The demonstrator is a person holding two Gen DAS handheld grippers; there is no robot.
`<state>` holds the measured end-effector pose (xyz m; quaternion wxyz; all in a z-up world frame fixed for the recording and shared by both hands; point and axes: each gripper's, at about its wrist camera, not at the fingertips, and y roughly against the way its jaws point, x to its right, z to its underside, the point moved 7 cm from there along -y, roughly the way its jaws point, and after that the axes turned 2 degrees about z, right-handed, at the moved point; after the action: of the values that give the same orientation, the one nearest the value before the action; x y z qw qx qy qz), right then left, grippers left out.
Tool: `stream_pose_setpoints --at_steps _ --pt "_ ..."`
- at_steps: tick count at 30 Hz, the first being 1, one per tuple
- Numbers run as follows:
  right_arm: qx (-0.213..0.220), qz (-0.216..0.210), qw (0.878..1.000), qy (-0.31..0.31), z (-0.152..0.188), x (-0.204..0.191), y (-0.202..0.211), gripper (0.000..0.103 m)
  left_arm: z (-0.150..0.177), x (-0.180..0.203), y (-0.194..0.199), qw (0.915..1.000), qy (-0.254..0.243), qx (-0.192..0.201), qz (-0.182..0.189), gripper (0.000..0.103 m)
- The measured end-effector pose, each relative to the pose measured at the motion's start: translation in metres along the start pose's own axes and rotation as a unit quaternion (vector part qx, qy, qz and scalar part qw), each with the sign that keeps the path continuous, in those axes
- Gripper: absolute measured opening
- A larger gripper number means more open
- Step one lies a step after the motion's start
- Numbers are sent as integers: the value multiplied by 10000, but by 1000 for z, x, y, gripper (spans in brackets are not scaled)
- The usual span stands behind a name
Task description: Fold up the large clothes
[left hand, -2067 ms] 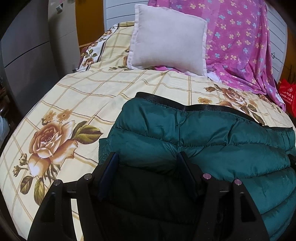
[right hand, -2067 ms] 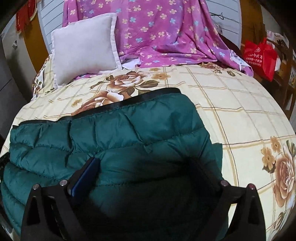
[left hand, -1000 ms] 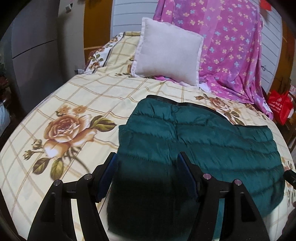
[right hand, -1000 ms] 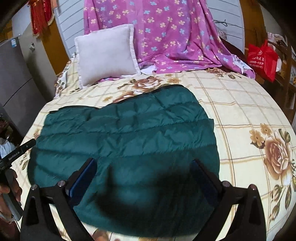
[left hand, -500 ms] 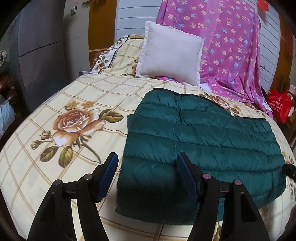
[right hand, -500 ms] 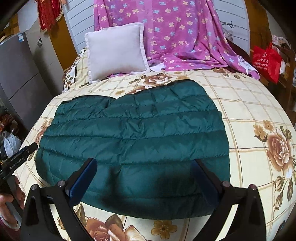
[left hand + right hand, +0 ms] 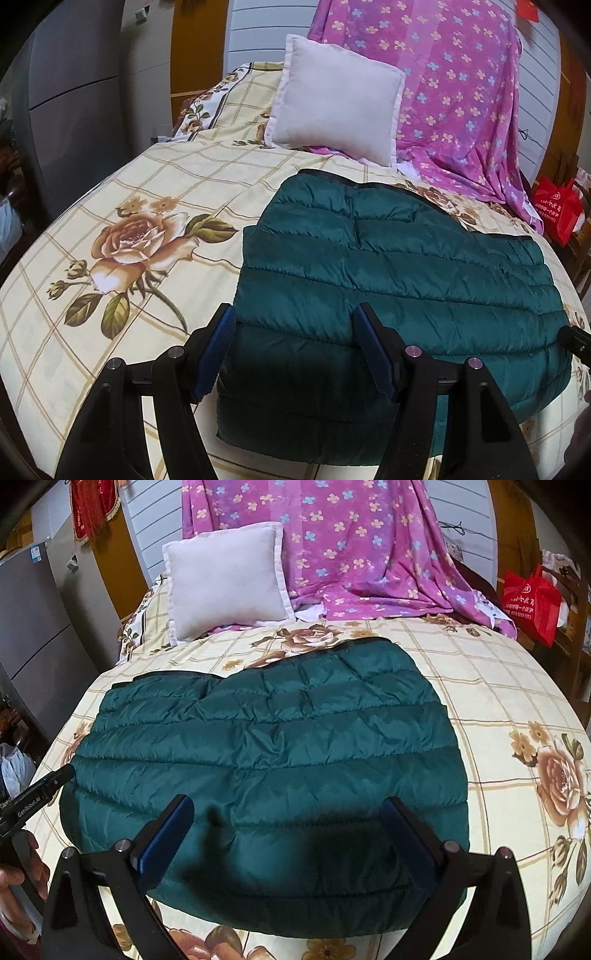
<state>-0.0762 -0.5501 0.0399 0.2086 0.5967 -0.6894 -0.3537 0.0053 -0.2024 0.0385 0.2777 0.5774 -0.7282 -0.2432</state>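
Bed [image 7: 110, 177] under cream checked sheet with rose print, pale square cushion [image 7: 336, 99] at far end, purple floral cloth [image 7: 351, 535] draped over white slatted wall [image 7: 258, 29], grey cabinet [image 7: 74, 92] far left, red bag [image 7: 532, 602] far right

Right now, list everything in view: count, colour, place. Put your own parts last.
Puffer jacket: one, dark green, folded flat on the bed, nearest both grippers.
Bedsheet: one, cream check with brown roses, covering the bed.
Pillow: one, off-white, propped at the head of the bed.
Floral cloth: one, pink-purple with small flowers, draped behind the pillow.
Bag: one, red, beside the bed's far right corner.
Cabinet: one, grey, left of the bed.
Left gripper: one, black with blue pads, open, holding nothing, above the jacket's near left edge.
Right gripper: one, black with blue pads, open, holding nothing, above the jacket's near edge.
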Motion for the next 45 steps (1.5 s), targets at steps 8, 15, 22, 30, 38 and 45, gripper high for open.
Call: stream_pose_setpoints --at_steps 8,15,22,30,38,45 --pt "-45 -16 10000 -23 0 1 -2 102 3 3 -4 10000 -33 -49 2 48" --pt "-31 -8 10000 -87 -4 6 -4 102 4 2 -5 10000 37 -76 29 48" --pt "-64 -5 9997 -219 -5 17 -6 102 3 -3 -7 9995 223 -129 156 48" --pt "-61 80 9995 -304 -7 31 -7 102 2 -8 -9 9984 442 -153 319 48" --pt "-96 192 9982 -563 -19 68 -18 103 -1 -33 -23 9855 1364 -310 961 50" --pt "-359 73 9944 -993 -26 112 -48 103 11 -49 -59 9519 2313 -809 1840 65"
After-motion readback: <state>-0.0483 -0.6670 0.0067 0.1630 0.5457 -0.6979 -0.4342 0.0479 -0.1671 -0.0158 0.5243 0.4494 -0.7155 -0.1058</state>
